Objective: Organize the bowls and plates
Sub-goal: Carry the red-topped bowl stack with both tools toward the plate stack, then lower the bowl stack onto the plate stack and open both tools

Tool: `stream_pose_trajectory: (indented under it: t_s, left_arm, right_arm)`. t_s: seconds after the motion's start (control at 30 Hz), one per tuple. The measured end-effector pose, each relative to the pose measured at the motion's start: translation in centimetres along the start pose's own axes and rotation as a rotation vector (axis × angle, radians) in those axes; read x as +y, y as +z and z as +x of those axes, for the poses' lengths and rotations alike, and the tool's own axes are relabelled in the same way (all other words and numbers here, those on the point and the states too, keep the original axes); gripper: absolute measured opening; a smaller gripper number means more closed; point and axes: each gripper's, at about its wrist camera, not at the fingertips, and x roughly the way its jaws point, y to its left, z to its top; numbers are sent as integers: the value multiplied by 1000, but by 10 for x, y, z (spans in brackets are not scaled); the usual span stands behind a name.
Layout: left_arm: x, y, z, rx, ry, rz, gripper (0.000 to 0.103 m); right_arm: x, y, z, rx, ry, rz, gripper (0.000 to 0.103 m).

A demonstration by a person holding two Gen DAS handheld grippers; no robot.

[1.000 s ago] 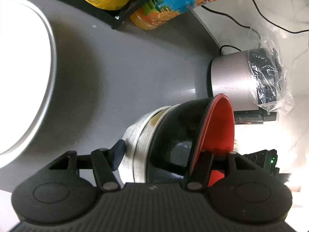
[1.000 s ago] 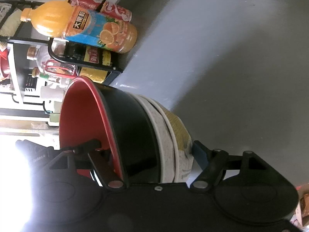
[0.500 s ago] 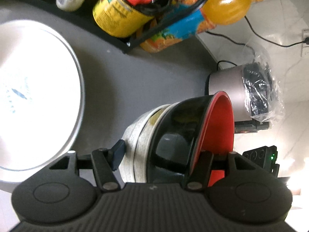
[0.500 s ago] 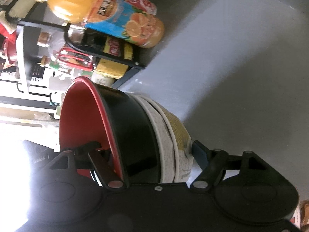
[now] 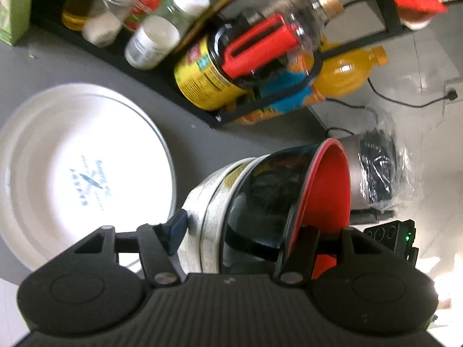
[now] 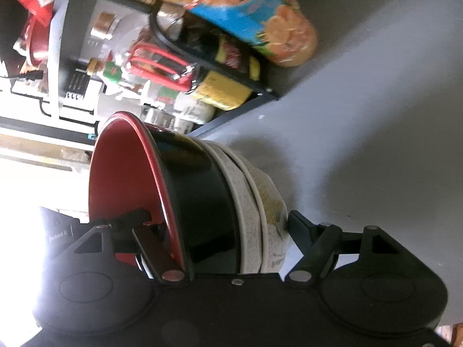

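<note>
So I've got the nested stack of bowls (image 5: 260,202), a glossy black bowl with a red inside sitting in two speckled cream ones, pinched from both sides and tipped so the red mouth faces sideways, off the grey bench (image 5: 202,150). The left tongs (image 5: 240,231) are roughly half open and clamped across the stack: one blue-padded finger on the cream bowl's base, the other inside the red rim. The right tongs (image 6: 214,225) sit a bit wider and do the same from the other side, one finger in the red interior, one against the cream base.

My guess is the stack is headed for the big white round plate with the blue print (image 5: 86,179), lying flat on the bench just beside it. To do this well, I'd keep both pairs squeezing evenly and level the stack before lowering, since nested bowls could slide apart when tilted.

Room-wise: the black wire rack of jars and bottles (image 5: 231,72) and the orange juice bottle (image 5: 344,75) crowd the far edge. The open grey bench on the right-wrist view is the safer side.
</note>
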Motion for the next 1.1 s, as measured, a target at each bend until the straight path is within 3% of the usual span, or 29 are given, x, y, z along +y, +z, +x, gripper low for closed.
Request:
stream_pose_trajectory:
  t_s: [0.57, 1.1]
  left_arm:
    - [67, 36, -57, -75, 20, -64, 59]
    - [109, 60, -57, -50, 14, -108, 58]
  right_arm:
    - [67, 1, 76, 86, 8, -65, 73]
    - [84, -11, 125, 150, -42, -38, 73]
